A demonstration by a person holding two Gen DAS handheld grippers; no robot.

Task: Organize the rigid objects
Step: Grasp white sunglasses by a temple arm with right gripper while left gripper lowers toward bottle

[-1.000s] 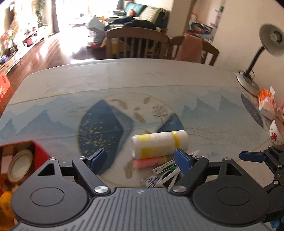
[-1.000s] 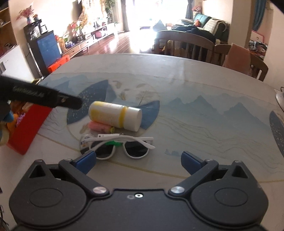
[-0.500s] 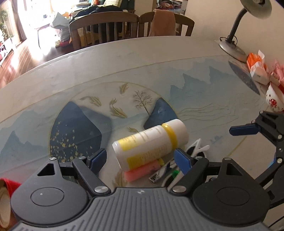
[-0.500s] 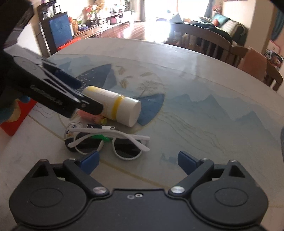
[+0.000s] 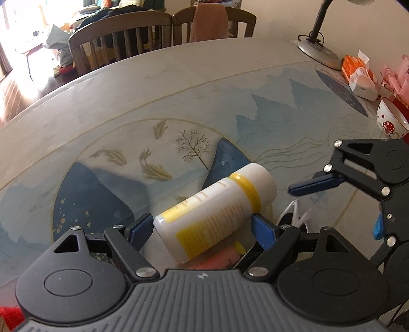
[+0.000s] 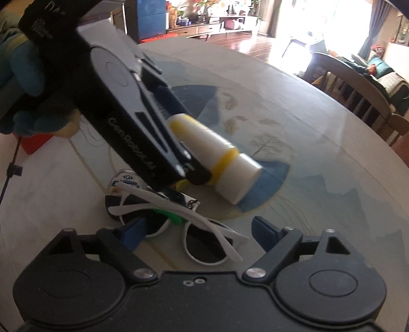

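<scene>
Bottle (image 5: pixel 214 212) — one; sunglasses (image 6: pixel 204 242) — one pair

free: table (image 5: pixel 230 84) centre and far edge | blocked: near edge, bottle (image 5: pixel 217 209), sunglasses (image 6: pixel 179 222) | right edge: lamp (image 5: pixel 319 48), bowl (image 5: pixel 391 120)

Bright daylight blows out the far windows (image 6: pixel 294 23), glare sheens the table (image 5: pixel 179 76), fisheye edges bend.

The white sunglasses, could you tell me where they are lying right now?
In the right wrist view, the white sunglasses lie on the table just ahead of the right gripper, beside the white bottle.
</scene>
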